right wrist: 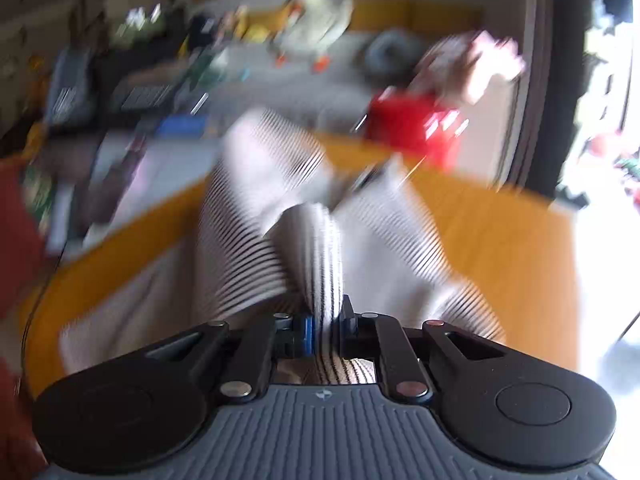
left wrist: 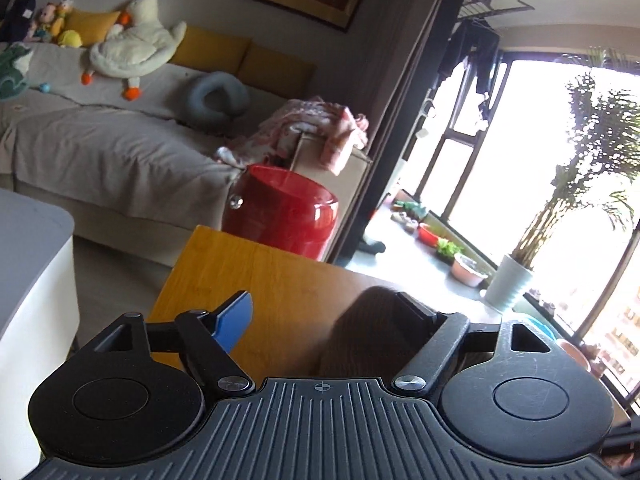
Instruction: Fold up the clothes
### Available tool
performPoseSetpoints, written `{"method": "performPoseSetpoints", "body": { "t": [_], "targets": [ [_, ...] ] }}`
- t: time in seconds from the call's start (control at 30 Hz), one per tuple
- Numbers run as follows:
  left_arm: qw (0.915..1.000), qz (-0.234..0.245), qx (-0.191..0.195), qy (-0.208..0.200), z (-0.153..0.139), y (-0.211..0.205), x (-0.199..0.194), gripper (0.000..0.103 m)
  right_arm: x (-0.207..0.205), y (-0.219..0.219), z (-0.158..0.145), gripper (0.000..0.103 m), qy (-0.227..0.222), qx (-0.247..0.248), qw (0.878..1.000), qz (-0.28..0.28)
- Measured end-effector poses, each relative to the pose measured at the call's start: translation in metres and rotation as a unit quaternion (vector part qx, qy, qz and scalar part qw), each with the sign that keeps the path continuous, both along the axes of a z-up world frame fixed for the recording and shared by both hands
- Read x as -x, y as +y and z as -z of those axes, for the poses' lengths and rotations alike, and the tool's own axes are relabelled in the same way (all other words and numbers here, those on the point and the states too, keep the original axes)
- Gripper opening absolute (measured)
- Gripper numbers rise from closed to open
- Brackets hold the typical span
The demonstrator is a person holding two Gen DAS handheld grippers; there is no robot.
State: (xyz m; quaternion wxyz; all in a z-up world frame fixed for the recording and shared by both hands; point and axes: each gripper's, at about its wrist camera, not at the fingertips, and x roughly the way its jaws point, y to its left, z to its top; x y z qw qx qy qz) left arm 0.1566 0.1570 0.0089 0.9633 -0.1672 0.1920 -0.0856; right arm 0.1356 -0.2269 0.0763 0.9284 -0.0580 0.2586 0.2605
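Note:
In the right wrist view, a white garment with thin black stripes (right wrist: 256,216) lies bunched on the orange wooden table (right wrist: 500,248). The right gripper (right wrist: 324,320) is shut on a raised fold of that garment. The view is blurred by motion. In the left wrist view, the left gripper (left wrist: 324,316) stands open above the table (left wrist: 260,288), with a blue pad on its left finger (left wrist: 234,320). A brown, blurry rounded thing (left wrist: 368,336) sits close by the right finger; I cannot tell what it is. No striped garment shows in this view.
A grey sofa (left wrist: 100,140) with plush toys stands behind the table. A red stool (left wrist: 284,212), a cardboard box with pink cloth (left wrist: 320,132), and a white cabinet (left wrist: 32,280) at left surround it. Plants and pots (left wrist: 508,284) line the bright window at right.

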Motion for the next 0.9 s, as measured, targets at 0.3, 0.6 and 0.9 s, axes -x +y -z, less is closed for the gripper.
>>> {"method": "performPoseSetpoints", "body": {
  "t": [0.3, 0.6, 0.9],
  "targets": [
    [0.9960, 0.083, -0.032, -0.004, -0.002, -0.053, -0.006, 0.096, -0.060, -0.049, -0.026, 0.010, -0.124, 0.009, 0.971, 0.206],
    [0.9905, 0.099, -0.080, 0.050, 0.027, -0.080, -0.037, 0.092, -0.082, -0.027, 0.023, 0.013, -0.042, 0.022, 0.988, 0.145],
    [0.9901, 0.059, -0.091, 0.089, 0.052, -0.065, -0.059, 0.077, -0.102, 0.019, -0.004, 0.018, -0.061, -0.016, 0.996, 0.064]
  ]
}}
